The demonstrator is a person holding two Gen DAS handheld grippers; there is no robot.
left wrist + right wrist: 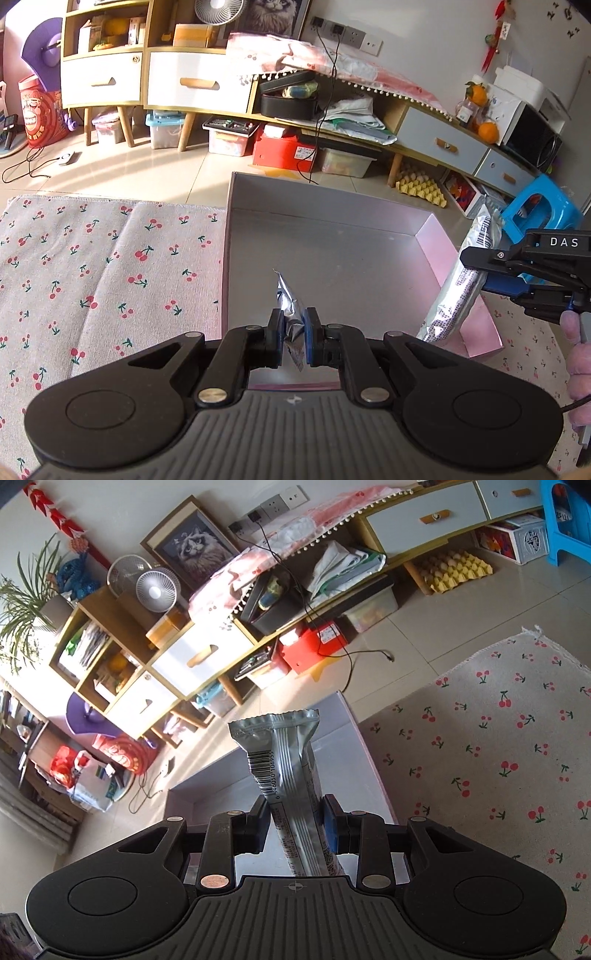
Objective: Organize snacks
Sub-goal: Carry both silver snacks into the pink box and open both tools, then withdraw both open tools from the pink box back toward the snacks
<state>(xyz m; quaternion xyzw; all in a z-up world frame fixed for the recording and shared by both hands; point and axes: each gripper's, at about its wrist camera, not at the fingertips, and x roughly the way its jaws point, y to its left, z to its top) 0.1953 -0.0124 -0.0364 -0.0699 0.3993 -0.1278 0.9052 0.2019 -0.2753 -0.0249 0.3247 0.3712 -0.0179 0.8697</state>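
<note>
My left gripper (294,325) is shut on a small silver snack packet (288,301), seen edge-on, held over the near part of an open pink box (439,240) with a grey floor. At the right of the left wrist view my right gripper (476,271) grips a long silver snack bar (452,299) just over the box's right wall. In the right wrist view the right gripper (297,821) is shut on that silver bar (286,757), barcode side up, and it points over the box (332,746) below.
The box lies on a cherry-print cloth (92,266) spread on the tiled floor. Beyond stand a low wooden cabinet (192,85) with drawers, storage bins, a red box (284,149), a yellow egg tray (421,186) and a blue stool (539,210). A person's hand (580,354) shows at the right edge.
</note>
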